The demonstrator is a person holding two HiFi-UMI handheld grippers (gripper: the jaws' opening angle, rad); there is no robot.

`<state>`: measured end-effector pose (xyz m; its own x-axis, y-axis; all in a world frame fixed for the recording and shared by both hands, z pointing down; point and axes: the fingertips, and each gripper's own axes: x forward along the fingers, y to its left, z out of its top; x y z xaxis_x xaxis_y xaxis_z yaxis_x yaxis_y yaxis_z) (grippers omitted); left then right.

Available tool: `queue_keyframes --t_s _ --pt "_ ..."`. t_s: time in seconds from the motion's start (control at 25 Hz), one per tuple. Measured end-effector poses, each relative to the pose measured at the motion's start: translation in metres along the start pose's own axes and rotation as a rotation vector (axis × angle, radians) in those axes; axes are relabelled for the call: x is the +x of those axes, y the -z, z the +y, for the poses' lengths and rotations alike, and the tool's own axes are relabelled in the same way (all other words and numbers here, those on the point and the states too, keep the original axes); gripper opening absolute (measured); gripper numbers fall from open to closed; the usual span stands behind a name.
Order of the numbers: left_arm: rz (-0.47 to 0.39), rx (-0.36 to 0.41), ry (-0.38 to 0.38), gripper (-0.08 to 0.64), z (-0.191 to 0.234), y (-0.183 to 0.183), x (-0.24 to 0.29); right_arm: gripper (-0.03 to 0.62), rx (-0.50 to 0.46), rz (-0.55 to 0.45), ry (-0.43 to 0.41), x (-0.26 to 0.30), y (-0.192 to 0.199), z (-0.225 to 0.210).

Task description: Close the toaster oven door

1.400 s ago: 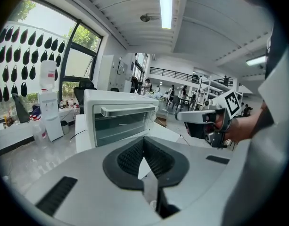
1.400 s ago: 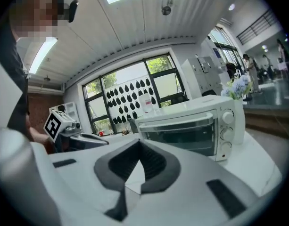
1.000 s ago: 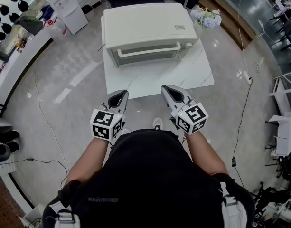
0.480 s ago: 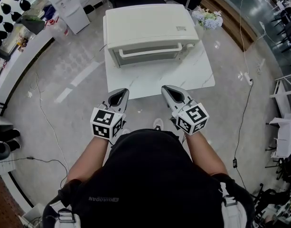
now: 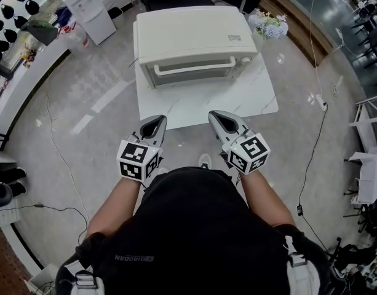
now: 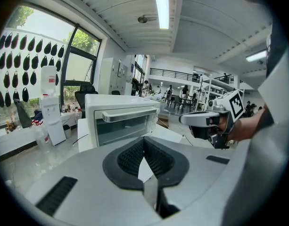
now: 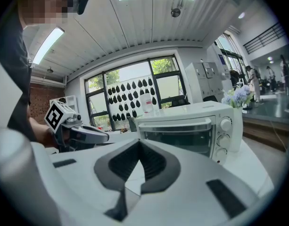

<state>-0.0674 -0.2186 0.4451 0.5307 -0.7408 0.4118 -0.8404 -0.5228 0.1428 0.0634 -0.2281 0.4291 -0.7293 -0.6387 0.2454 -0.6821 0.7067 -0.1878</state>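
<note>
A cream toaster oven [image 5: 191, 42] stands on a white marble table [image 5: 250, 100], its glass door [image 5: 191, 74] upright against the body with the long handle [image 5: 191, 64] across the top. In the left gripper view the toaster oven [image 6: 120, 119] faces me with the door flush; in the right gripper view the toaster oven [image 7: 186, 126] shows its knobs at the right. My left gripper [image 5: 154, 128] and right gripper [image 5: 220, 120] hang side by side at the table's near edge, well short of the oven, both shut with nothing held.
A vase of pale flowers [image 5: 268, 23] sits at the table's far right corner. A water dispenser [image 5: 87, 8] stands at the back left. Cables [image 5: 317, 97] run over the tiled floor on both sides. A white shelf unit [image 5: 369, 165] stands at the far right.
</note>
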Motion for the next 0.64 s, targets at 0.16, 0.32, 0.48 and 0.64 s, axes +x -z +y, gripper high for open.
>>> queue_keyframes --t_s 0.16,0.32,0.48,0.64 --pt "-0.006 0.002 0.003 0.003 0.0000 -0.0029 0.0005 0.002 0.004 0.002 -0.001 0.0006 -0.0010 -0.0010" --pt "-0.005 0.006 0.007 0.003 0.0003 -0.0052 0.0007 0.002 0.004 0.002 -0.002 0.0024 -0.0037 -0.0006" --pt "-0.006 0.006 0.006 0.003 0.0001 -0.0067 0.0006 0.002 0.002 0.004 -0.004 0.0021 -0.0053 -0.0002" --pt "-0.007 0.004 0.005 0.003 0.0000 -0.0062 0.0006 0.002 0.001 0.002 0.003 0.0012 -0.0055 -0.0024"
